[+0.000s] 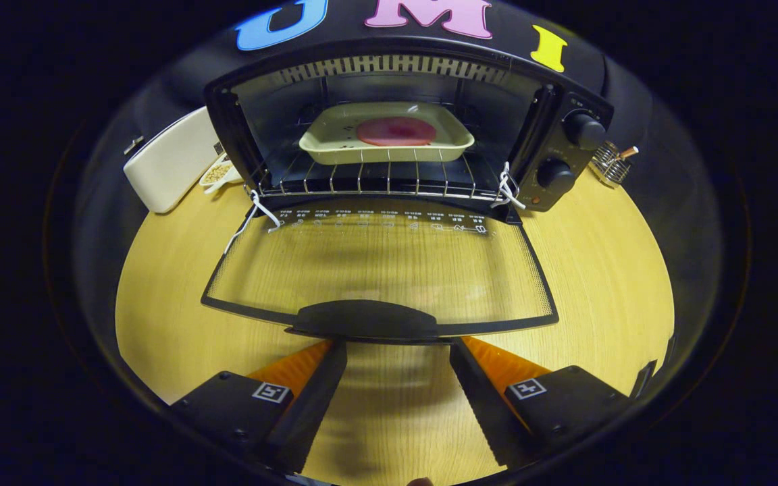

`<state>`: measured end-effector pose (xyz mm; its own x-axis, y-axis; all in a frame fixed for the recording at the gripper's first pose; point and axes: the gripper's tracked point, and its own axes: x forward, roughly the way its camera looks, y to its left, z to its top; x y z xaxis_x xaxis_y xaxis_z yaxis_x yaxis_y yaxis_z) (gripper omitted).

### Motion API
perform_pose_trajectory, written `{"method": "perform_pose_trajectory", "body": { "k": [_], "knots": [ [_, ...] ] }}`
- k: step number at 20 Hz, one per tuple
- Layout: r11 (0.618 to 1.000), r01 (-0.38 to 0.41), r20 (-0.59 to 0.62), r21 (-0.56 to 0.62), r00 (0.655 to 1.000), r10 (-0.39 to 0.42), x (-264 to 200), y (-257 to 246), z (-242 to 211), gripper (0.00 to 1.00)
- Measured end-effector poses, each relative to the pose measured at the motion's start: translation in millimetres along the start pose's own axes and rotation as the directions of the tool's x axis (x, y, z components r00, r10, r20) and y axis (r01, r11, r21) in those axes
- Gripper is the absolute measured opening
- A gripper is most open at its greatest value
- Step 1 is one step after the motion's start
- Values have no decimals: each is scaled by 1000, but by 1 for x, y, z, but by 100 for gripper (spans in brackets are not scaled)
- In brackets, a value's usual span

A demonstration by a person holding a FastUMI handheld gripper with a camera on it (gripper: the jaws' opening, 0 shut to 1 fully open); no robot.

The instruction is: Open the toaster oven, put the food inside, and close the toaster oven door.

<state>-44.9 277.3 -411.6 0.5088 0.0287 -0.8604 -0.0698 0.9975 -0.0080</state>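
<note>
Gripper view: gripper (397,347) spread (seemingly under) door handle (366,319)

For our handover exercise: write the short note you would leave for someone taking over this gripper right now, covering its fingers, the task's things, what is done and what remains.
Gripper: open, holding nothing, fingers spread just short of the door handle.
Toaster oven: its glass door is folded down flat over the wooden table.
Food: a round reddish piece in a pale tray, sitting on the wire rack inside.
Done: door opened, food put in.
Left: lift the door by its handle and shut it.
</note>
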Motion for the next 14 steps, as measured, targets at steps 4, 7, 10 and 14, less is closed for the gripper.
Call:
{"method": "perform_pose_trajectory", "body": {
  "k": [4, 7, 10, 14],
  "knots": [
    [1000, -28, 44, 2, 999, 28, -12, 0, 5, 100],
    [999, -50, 83, 11, 995, 49, -20, -3, 12, 100],
    [998, -64, 132, 6, 989, 63, -29, -4, 20, 100],
    [997, -74, 218, -4, 973, 73, -52, -3, 40, 100]
  ]
}}
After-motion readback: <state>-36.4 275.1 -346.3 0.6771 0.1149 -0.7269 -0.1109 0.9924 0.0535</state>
